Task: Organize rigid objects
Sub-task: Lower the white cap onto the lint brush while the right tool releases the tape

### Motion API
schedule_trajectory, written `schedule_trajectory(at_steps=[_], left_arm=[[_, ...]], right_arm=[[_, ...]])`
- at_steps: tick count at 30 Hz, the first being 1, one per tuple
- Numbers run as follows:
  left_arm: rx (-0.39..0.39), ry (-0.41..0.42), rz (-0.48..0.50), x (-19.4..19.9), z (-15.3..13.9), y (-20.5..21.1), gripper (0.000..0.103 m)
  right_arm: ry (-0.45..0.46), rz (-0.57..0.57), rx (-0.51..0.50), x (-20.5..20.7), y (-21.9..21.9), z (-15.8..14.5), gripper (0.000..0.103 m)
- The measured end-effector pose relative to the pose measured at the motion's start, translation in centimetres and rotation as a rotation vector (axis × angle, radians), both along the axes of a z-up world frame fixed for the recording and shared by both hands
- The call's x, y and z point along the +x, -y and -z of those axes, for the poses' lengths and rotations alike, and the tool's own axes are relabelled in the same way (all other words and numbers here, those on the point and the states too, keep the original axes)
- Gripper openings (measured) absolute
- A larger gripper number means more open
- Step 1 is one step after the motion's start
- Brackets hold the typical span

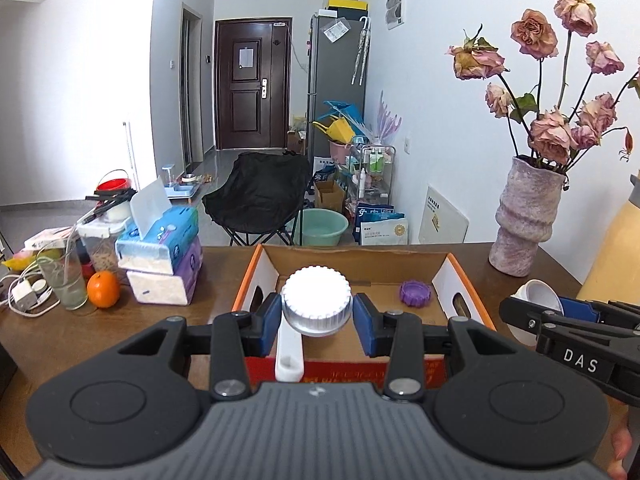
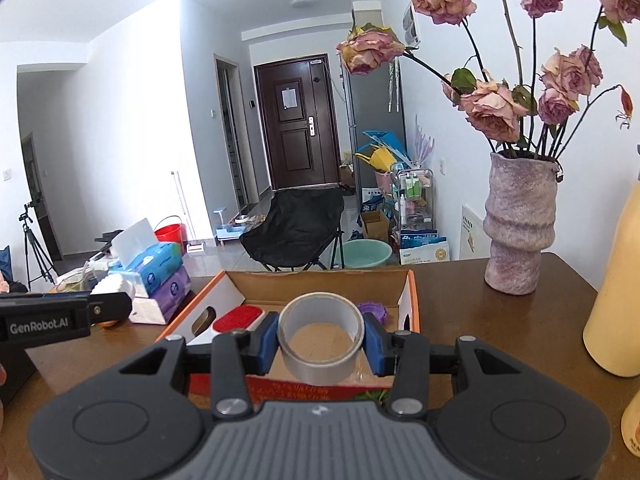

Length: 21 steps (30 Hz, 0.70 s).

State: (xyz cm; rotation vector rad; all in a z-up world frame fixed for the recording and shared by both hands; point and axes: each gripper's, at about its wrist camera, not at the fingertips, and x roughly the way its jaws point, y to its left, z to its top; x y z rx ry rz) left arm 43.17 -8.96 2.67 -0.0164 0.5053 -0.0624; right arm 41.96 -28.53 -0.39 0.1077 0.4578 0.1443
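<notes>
Tape roll (image 2: 321,336), grey, sat clamped btwn the blue pads (image 2: 267,342) of the right gripper (image 2: 322,344), hole facing up-ish toward the cam, pads pressing on its outer wall from both sides. It hung over the near end of the cardboard box (image 2: 412,304), just inside the red front edge. Box was open-topped w/ orange rims, on the brown table (image 2: 460,320).

Left gripper (image 1: 316,318) was closed on the white ridged cap (image 1: 316,294) of a brush-like tool, blue pads touching the cap's silvery lower band on either side; its white handle (image 1: 289,354) hung down below the jaws, toward the cam. In the right wrist view a red bristle pad (image 2: 236,316) w/ white base showed at the box's left side, just under the left gripper's arm; can't tell whether it was part of that same tool.

Purple ridged lid (image 1: 415,293) lay on the box floor at the far right, well apart from both held items. In the left wrist view the right gripper came in from the right edge, w/ a white cup-like thing (image 1: 540,298) behind it.

Left of box: tissue packs (image 1: 168,240), an orange (image 1: 103,289), a glass (image 1: 66,280). Right of box: pinkish vase (image 1: 524,216) w/ dried roses (image 1: 560,132), near the table's far edge.
</notes>
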Motion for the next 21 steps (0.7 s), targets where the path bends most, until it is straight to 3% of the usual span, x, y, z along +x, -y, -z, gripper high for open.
schedule_trajectory(at_steps=[21], left_arm=[[0.05, -0.047, -0.061, 10.8, 1.8, 1.5, 0.04]], right_arm=[[-0.051, 0.032, -0.035, 11.1, -0.5, 1.5, 0.043]])
